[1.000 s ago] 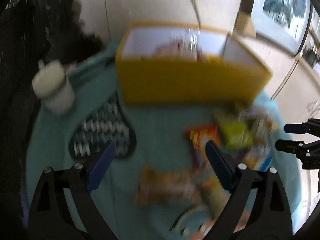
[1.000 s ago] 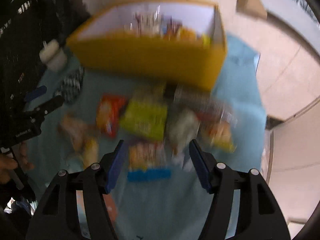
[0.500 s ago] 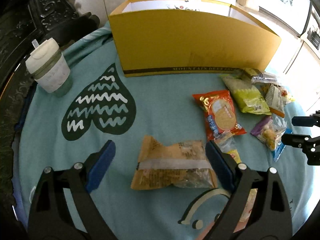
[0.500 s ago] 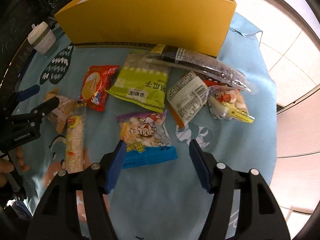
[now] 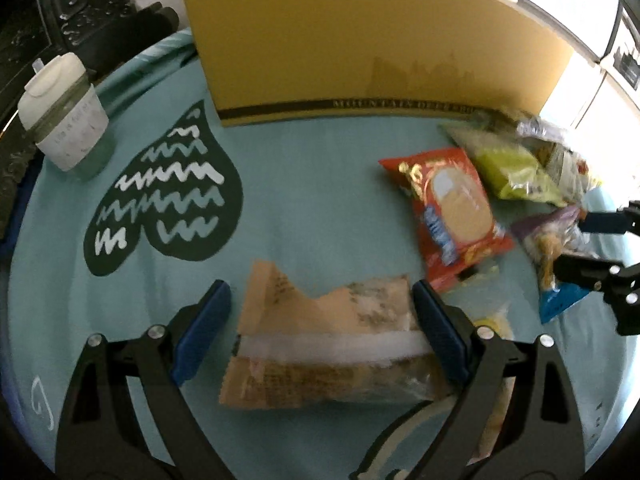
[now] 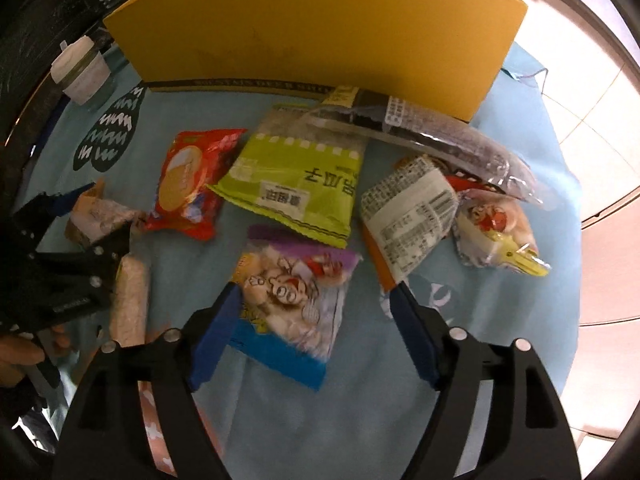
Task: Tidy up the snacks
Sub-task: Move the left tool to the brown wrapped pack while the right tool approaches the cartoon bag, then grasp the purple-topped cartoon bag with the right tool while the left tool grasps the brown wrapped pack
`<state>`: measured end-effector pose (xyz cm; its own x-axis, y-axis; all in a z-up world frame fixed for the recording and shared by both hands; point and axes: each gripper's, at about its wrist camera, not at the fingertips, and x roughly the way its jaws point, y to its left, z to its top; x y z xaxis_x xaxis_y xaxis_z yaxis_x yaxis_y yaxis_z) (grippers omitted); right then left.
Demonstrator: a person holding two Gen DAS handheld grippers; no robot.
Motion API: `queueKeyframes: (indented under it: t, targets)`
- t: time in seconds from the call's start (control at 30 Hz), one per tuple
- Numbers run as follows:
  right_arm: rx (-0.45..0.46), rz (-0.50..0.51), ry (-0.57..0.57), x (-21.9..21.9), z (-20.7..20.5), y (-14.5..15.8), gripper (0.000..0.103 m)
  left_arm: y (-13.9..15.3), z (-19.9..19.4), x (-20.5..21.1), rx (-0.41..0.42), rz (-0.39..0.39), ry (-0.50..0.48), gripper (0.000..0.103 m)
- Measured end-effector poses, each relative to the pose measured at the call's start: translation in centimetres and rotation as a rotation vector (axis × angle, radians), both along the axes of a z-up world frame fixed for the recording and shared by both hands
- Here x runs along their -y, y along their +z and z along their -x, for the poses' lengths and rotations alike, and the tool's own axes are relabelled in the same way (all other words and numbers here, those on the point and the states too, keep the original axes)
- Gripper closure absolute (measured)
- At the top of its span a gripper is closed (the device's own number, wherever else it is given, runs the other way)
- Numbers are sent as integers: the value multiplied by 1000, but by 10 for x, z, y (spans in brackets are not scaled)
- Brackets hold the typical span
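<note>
Both grippers hang over snacks on a teal cloth (image 5: 312, 184). Left gripper (image 5: 320, 312) stands wide, its blue pads either side of a tan packet (image 5: 332, 352), the right one at its edge, no squeeze seen. Right gripper (image 6: 316, 304) is opening, a purple cartoon bag (image 6: 292, 296) between its jaws, its left pad over the bag's edge. Behind stands a yellow box (image 6: 312, 36); a cup (image 5: 64, 120) sits far left.

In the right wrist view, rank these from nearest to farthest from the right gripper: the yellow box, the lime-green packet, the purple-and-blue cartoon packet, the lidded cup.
1. Purple-and-blue cartoon packet: between the right gripper's fingers, whose jaws are opening.
2. Lime-green packet: just beyond it, centre.
3. Yellow box: behind the snacks, at the back.
4. Lidded cup: far left, beside the box's left end.
</note>
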<state>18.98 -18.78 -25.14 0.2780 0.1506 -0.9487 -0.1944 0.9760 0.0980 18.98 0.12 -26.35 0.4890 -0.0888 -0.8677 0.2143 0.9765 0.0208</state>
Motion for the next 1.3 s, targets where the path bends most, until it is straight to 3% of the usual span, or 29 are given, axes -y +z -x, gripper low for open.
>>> queueKeyframes:
  t: [0.2,0.4,0.47,0.53,0.6,0.7,0.9,0.97,1.07,1.13,1.3]
  targets:
    - [20,-67,-11,-8,-5,7,26,-2,-2,-3,3,9,2,4]
    - [-24,7,-6,-23,-14,-14,23,-4,-2,-4,14,1,10,2]
    - [-11,88,56,-35,-11,-18,26,-4,-2,-5,13,1,1,3]
    - [-8,80,56,-35,-9,-18,32,-3,1,-4,18,5,-22,8]
    - [-7,74,43,-32,-11,-18,40,-1,5,0,40,6,-63,22]
    - [0,73,40,-31,-9,-19,44,1,8,5,49,16,-86,33]
    - [14,61,45,-22,6,-21,44,2,11,0,52,54,-101,37]
    - [22,53,54,-20,9,-22,41,2,11,-2,57,75,-95,33]
    - [26,62,74,-21,17,-25,33,-3,13,6,49,24,-122,11]
    - [19,66,59,-24,17,-22,34,-4,14,3,45,36,-98,9]
    - [15,53,34,-13,18,-16,47,-1,23,-1,64,45,-126,34]
